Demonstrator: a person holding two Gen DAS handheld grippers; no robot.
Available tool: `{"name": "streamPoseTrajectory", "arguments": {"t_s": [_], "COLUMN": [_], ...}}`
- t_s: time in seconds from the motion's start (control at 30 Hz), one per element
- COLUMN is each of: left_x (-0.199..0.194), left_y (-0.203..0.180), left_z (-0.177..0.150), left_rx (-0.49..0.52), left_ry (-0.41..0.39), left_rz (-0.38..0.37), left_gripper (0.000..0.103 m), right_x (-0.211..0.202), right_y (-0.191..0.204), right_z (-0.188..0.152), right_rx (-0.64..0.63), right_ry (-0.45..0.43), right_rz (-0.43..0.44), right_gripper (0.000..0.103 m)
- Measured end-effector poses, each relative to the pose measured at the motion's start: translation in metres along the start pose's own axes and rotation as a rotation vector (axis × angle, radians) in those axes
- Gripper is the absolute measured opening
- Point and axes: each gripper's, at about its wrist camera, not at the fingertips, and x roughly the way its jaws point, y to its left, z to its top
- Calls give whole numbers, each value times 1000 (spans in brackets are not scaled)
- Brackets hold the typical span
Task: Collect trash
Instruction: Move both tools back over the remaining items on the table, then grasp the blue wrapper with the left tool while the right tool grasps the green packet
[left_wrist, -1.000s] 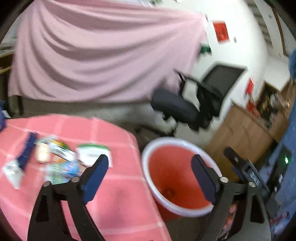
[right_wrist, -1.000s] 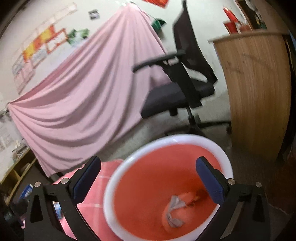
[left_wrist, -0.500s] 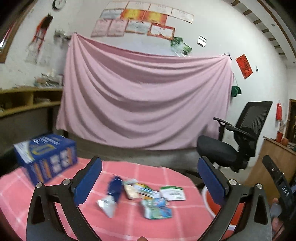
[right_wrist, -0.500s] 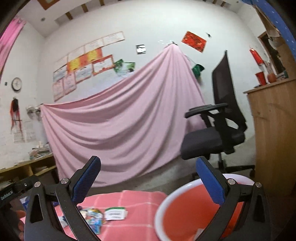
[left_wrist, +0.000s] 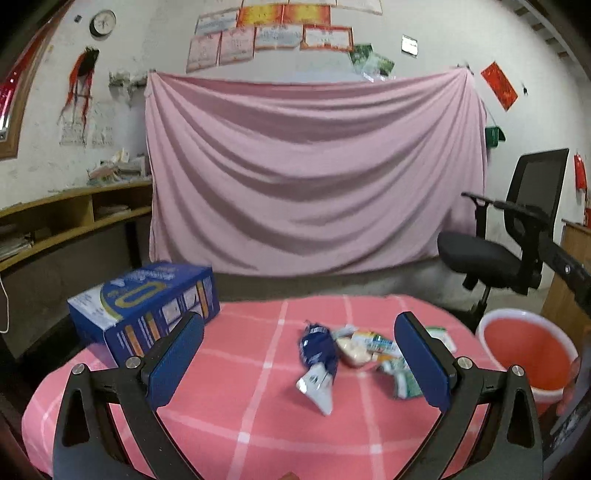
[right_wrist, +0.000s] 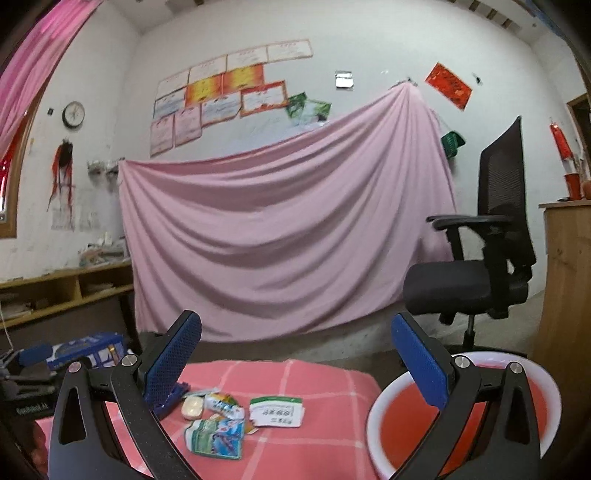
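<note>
Several snack wrappers lie in a small pile on the pink checked table (left_wrist: 258, 413): a dark blue packet (left_wrist: 318, 363), a round pale snack (left_wrist: 351, 351) and a green-white packet (left_wrist: 403, 380). In the right wrist view the pile shows a green-blue packet (right_wrist: 216, 437) and a white-green sachet (right_wrist: 276, 410). A red bin with a white rim (left_wrist: 526, 360) stands off the table's right edge; it also shows in the right wrist view (right_wrist: 410, 424). My left gripper (left_wrist: 299, 365) is open and empty above the table. My right gripper (right_wrist: 295, 362) is open and empty.
A blue carton (left_wrist: 147, 308) sits at the table's left. A black office chair (left_wrist: 513, 236) stands behind the bin. A pink sheet (left_wrist: 314, 173) hangs on the back wall. Wooden shelves (left_wrist: 55, 225) run along the left. A wooden cabinet (right_wrist: 565, 295) stands at the right.
Both grippers have swung up and left from over the red bin to face the table and the wrapper pile. Both stay open and empty.
</note>
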Motion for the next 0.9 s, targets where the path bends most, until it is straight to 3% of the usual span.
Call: {"name": "streamPoseTrajectory", "arguments": {"t_s": [0.1, 0.2, 0.33, 0.5, 0.7, 0.8, 0.9], "left_x": [18, 36, 56, 78, 88, 87, 93], "left_y": [6, 14, 23, 23, 20, 18, 14], "left_z": [-5, -8, -12, -17, -15, -12, -13], "left_rx": [14, -2, -42, -54, -68, -65, -43], "left_ry": [100, 199, 290, 391, 440, 442, 472], "left_rz": [-21, -39, -66, -125, -211, -232, -243], "left_gripper": [101, 101, 101, 100, 70, 58, 42], "right_x": [12, 36, 62, 80, 93, 99, 101], "right_y": [6, 13, 15, 20, 20, 16, 16], "right_z": [-1, -9, -25, -42, -53, -58, -60], "right_rx": [23, 37, 56, 34, 35, 68, 80], "right_ry": [62, 197, 350, 473, 572, 613, 630], "right_rz": [50, 99, 92, 73, 96, 105, 121], "right_gripper": [103, 103, 103, 103, 103, 92, 90]}}
